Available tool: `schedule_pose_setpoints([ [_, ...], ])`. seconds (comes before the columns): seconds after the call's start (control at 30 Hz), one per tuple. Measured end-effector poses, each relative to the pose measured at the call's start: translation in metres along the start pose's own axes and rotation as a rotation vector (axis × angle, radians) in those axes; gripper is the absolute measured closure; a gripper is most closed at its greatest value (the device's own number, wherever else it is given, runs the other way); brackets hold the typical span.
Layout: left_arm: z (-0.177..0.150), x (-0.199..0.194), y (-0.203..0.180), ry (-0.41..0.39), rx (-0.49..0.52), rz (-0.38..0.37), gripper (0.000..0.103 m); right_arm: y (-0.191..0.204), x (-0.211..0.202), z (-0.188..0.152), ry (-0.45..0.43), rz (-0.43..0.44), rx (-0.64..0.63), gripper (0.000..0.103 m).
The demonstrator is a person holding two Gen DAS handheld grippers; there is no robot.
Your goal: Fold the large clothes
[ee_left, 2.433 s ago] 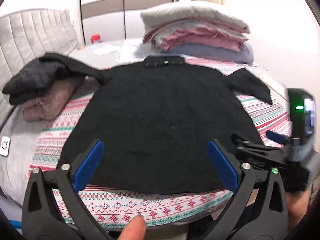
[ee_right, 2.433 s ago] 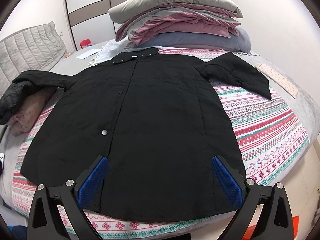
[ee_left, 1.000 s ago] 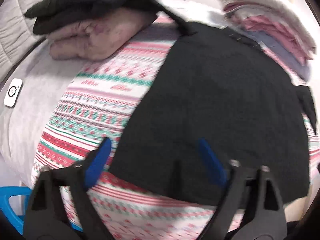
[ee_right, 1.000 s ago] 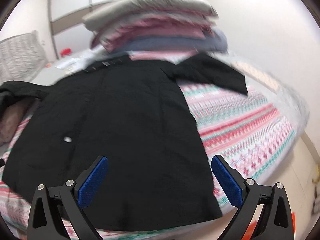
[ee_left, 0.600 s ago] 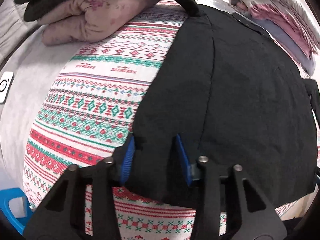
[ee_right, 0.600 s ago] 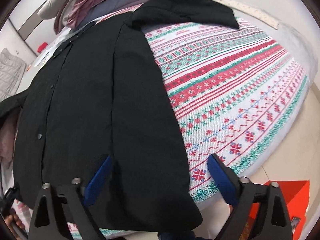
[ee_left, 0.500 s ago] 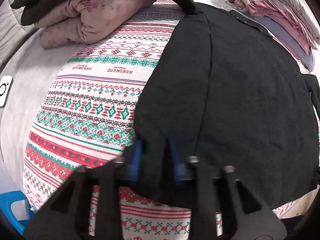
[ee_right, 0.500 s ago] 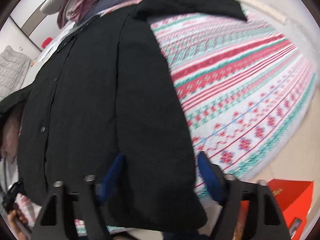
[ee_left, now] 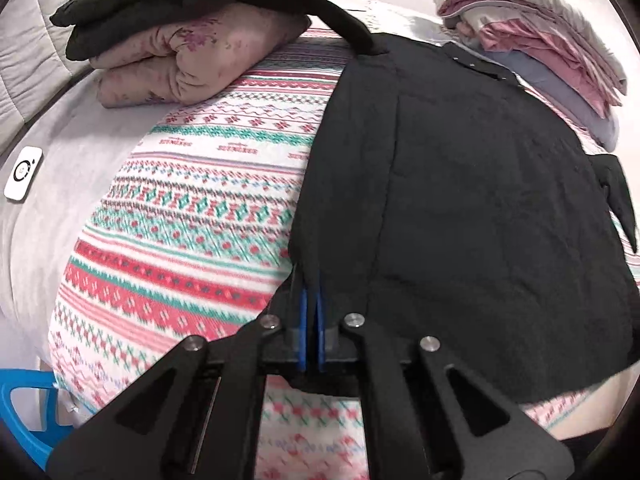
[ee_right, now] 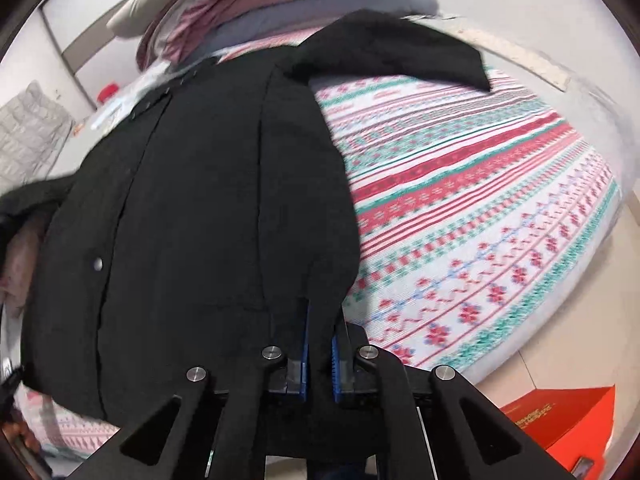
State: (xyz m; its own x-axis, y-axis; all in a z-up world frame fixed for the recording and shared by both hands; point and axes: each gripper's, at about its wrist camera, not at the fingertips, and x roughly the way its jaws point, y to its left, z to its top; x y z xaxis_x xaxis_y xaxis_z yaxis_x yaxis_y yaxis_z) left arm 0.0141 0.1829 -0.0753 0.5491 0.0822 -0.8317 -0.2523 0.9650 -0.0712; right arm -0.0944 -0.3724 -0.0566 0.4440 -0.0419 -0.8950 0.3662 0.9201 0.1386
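While low at bed edge | left claw (ee_left: 311, 312) clamps jacket (ee_left: 460, 200) hem | right claw (ee_right: 319, 344) likewise

Matt black cloth coat (ee_left: 480, 208) on a woven patterned blanket (ee_left: 192, 216); matt black plastic gripper (ee_left: 311, 322) with shiny metal screws

Black fingers (ee_left: 280, 344) carry blue pads (ee_right: 303, 354) and silver screws (ee_left: 353, 319).

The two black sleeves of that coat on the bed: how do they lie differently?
The left sleeve runs up onto the folded pink quilt, against a dark bundle there. The right sleeve spreads flat across the patterned blanket, its cuff end in plain sight; the left one's end is not distinguishable. Both belong to the black coat, whose hem corners both grippers pinch.
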Motion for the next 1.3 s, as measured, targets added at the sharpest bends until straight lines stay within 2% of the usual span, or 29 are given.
schedule_pose_setpoints([
  [0.1, -0.011, -0.008, 0.003, 0.013, -0.001, -0.035, 0.098, -0.018, -0.007, 0.006, -0.046, -0.051, 0.046, 0.098],
  [0.33, -0.016, -0.01, 0.004, 0.021, -0.009, -0.031, 0.097, -0.017, 0.003, 0.011, -0.031, -0.08, 0.053, 0.098],
  [0.47, -0.013, -0.013, 0.012, 0.031, -0.082, -0.021, 0.094, -0.01, 0.002, 0.009, -0.039, -0.085, 0.054, 0.096],
  [0.57, -0.008, -0.034, 0.012, -0.018, -0.135, -0.021, 0.092, -0.006, -0.008, 0.01, -0.091, -0.147, 0.09, 0.092],
  [0.67, -0.001, -0.057, 0.005, -0.074, -0.159, -0.063, 0.071, 0.002, -0.03, 0.011, -0.206, -0.154, 0.116, 0.089],
  [0.7, 0.003, -0.065, 0.001, -0.092, -0.17, -0.079, 0.06, 0.007, -0.034, 0.012, -0.232, -0.148, 0.11, 0.087],
  [0.73, 0.008, -0.075, -0.006, -0.116, -0.179, -0.095, 0.054, 0.015, -0.037, 0.013, -0.251, -0.142, 0.094, 0.083],
  [0.77, 0.011, -0.08, -0.012, -0.132, -0.182, -0.104, 0.053, 0.025, -0.037, 0.014, -0.262, -0.128, 0.07, 0.08],
  [0.8, 0.016, -0.086, -0.02, -0.151, -0.183, -0.116, 0.053, 0.035, -0.036, 0.015, -0.263, -0.096, 0.045, 0.072],
  [0.87, 0.03, -0.096, -0.041, -0.177, -0.17, -0.146, 0.05, 0.05, -0.031, 0.018, -0.252, -0.032, 0.023, 0.05],
  [0.9, 0.037, -0.098, -0.053, -0.186, -0.16, -0.157, 0.044, 0.058, -0.029, 0.02, -0.25, -0.01, 0.018, 0.036],
  [0.97, 0.051, -0.1, -0.078, -0.193, -0.14, -0.177, 0.037, 0.071, -0.031, 0.022, -0.281, 0.003, 0.003, 0.035],
  [1.07, 0.077, -0.091, -0.117, -0.157, -0.123, -0.254, 0.022, 0.091, -0.038, 0.023, -0.381, -0.023, -0.039, 0.033],
  [1.1, 0.081, -0.085, -0.123, -0.139, -0.132, -0.284, 0.019, 0.095, -0.038, 0.023, -0.398, -0.029, -0.051, 0.027],
  [1.13, 0.089, -0.07, -0.135, -0.083, -0.152, -0.335, 0.019, 0.098, -0.036, 0.024, -0.413, -0.029, -0.067, 0.022],
  [1.2, 0.095, -0.044, -0.151, 0.001, -0.185, -0.38, 0.019, 0.107, -0.03, 0.025, -0.42, -0.018, -0.095, 0.022],
  [1.23, 0.096, -0.023, -0.159, 0.042, -0.213, -0.392, 0.019, 0.109, -0.026, 0.026, -0.409, -0.009, -0.1, 0.022],
  [1.3, 0.091, 0.005, -0.172, 0.064, -0.212, -0.381, 0.019, 0.109, -0.016, 0.029, -0.379, 0.038, -0.102, 0.022],
])
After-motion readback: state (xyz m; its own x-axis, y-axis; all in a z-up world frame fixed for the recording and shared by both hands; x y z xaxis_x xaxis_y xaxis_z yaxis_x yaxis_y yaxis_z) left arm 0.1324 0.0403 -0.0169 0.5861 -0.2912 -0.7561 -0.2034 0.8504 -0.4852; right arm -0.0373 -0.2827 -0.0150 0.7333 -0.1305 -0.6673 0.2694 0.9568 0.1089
